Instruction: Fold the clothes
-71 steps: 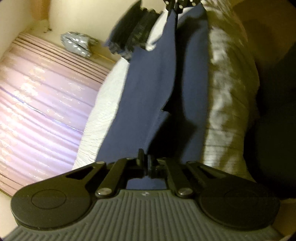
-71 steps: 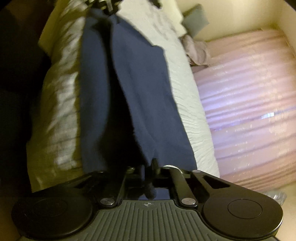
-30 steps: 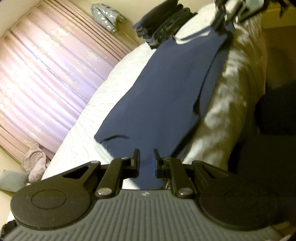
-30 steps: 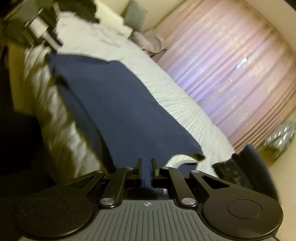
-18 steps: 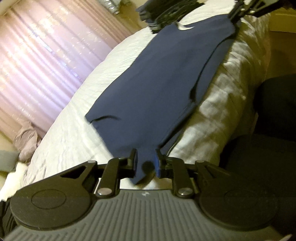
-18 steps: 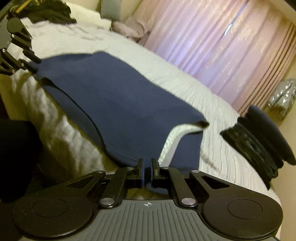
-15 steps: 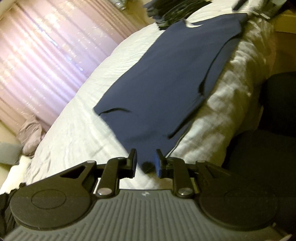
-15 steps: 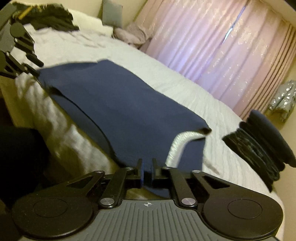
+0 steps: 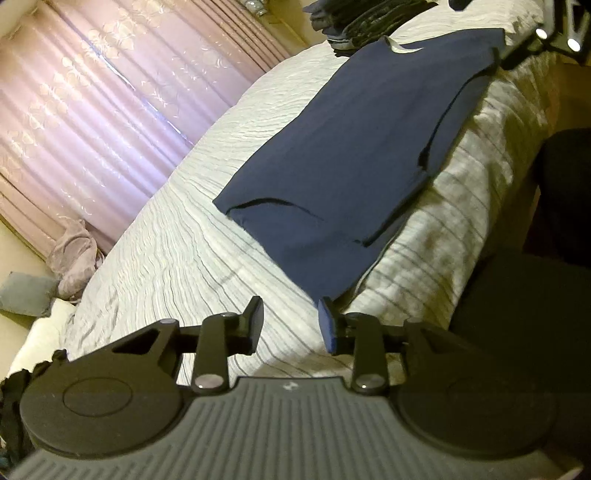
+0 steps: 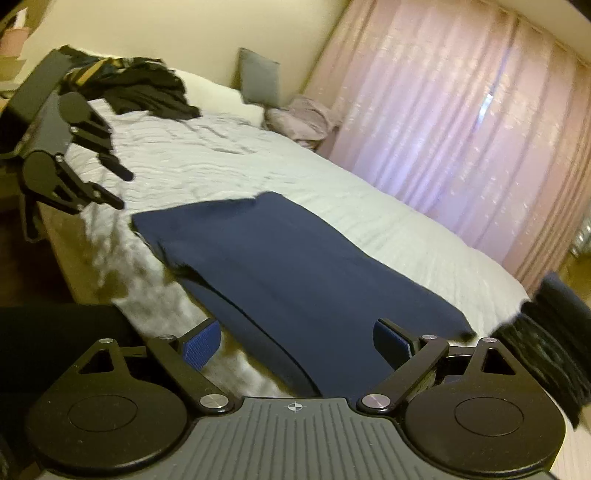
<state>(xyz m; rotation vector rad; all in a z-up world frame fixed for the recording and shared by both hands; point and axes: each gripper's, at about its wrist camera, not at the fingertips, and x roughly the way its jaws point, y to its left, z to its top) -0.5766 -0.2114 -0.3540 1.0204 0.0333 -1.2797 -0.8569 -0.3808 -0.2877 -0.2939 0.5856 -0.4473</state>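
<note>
A navy blue garment (image 9: 343,155) lies flat along the near edge of the bed (image 9: 177,240), one long side drooping over the edge. In the right wrist view the same navy garment (image 10: 295,266) stretches away from my right gripper (image 10: 297,341), which stands wide open over its near end with nothing held. My left gripper (image 9: 291,323) is open just short of the garment's other end, clear of the cloth. The left gripper (image 10: 88,166) also shows at the far left of the right wrist view, the right gripper (image 9: 554,33) at the top right of the left wrist view.
A stack of dark folded clothes (image 9: 354,22) sits on the bed past the garment's far end, the same dark stack (image 10: 546,343) at right. A heap of dark unfolded clothes (image 10: 136,88) lies near the pillows (image 10: 258,79). Pink curtains (image 10: 461,129) hang behind. A person's dark-clothed legs (image 9: 535,314) stand beside the bed.
Both grippers were shut on the navy garment's ends and laid it on the bed; now both have opened and let go, pulling back slightly.
</note>
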